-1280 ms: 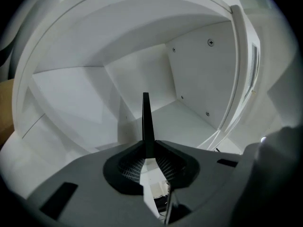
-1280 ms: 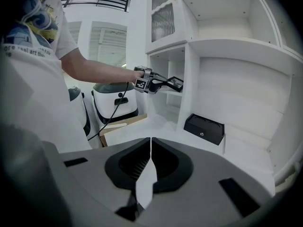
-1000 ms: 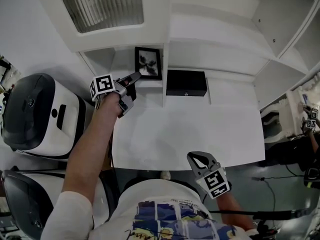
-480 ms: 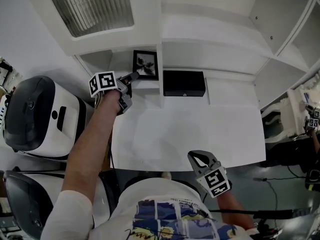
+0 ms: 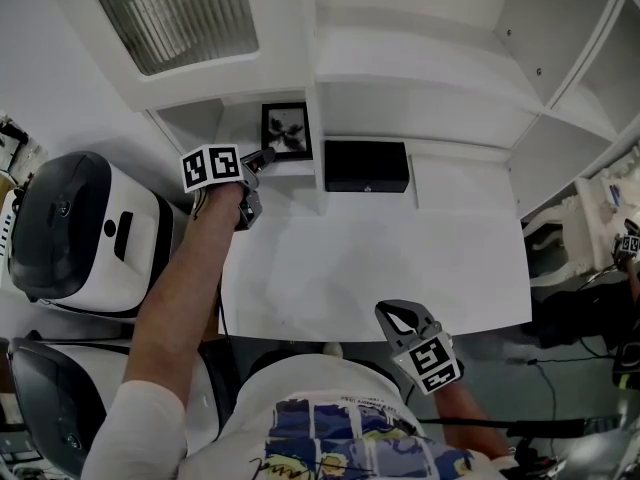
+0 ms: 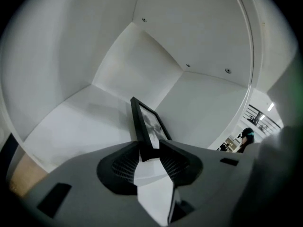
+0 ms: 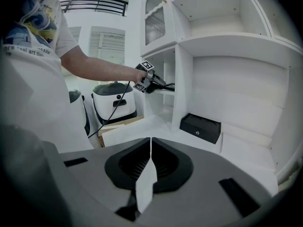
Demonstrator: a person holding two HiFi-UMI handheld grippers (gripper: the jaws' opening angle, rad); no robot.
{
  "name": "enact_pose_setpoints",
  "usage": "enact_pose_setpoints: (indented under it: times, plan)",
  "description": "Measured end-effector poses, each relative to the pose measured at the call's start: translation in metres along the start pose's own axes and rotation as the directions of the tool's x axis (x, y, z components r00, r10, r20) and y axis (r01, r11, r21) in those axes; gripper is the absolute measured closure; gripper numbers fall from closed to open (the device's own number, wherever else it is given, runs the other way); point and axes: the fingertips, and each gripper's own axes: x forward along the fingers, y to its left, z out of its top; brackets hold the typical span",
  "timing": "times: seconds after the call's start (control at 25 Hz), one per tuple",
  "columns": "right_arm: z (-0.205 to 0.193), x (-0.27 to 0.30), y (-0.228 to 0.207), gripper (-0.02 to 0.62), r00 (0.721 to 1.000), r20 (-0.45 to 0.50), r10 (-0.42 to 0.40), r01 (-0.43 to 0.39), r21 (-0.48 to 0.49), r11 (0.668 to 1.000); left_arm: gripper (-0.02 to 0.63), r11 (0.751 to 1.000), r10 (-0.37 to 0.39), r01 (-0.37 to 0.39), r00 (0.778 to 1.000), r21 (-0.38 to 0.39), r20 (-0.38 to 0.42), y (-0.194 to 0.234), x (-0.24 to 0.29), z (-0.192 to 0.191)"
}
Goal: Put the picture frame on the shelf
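Head view: slim black rect. picture frame [image 5: 286, 131].

My left arm [image 5: 185, 278] stretches forward, the left tongs [image 5: 262, 158] opening with the picture frame [image 5: 286, 130] corner between them. My right tongs [image 5: 395, 318] sit closed and empty, well back from that frame.

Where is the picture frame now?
Head view, upper left: the picture frame stands in the shelf cubby left of the black box, its near edge between the left gripper's opening jaws.
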Motion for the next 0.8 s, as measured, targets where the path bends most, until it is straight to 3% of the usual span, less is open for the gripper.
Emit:
enact_pose_setpoints:
  times: [0.52,0.8]
  plan:
    - [-0.012,-0.013,-0.004,0.565,1.0,0.003,-0.002,0.002,0.034,0.999,0.469,0.979,0.132,-0.128,0.991,0.161,-0.014,0.005,0.002,-0.004]
    - [-0.013,-0.009,-0.005,0.565,1.0,0.007,0.007,-0.007,0.03,1.0,0.471,0.945,0.182,-0.185,0.983,0.268,0.037,0.0,-0.004,0.003]
